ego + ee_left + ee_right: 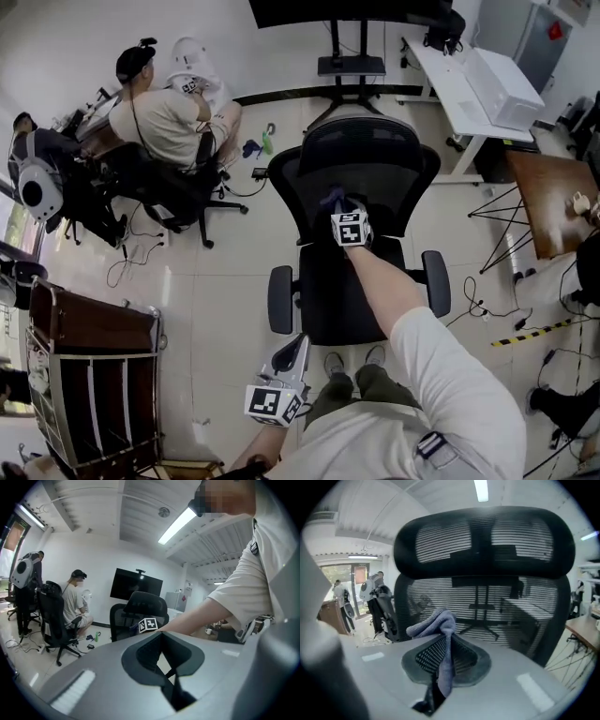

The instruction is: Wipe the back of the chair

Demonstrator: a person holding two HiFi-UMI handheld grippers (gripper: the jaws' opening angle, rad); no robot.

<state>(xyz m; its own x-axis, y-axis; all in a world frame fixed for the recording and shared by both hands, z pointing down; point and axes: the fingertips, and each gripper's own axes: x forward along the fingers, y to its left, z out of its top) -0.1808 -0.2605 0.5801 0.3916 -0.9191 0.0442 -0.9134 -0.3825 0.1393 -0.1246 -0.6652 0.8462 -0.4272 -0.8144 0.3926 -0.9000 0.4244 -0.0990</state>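
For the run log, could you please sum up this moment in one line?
right gripper: shut on cloth, facing chair back | left gripper: shut, empty, off chair

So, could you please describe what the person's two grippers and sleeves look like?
The left gripper and the right gripper each have a smooth grey body narrowing to dark jaws. Each carries a white cube printed with black square markers. The person wears a white short sleeve on the right arm.
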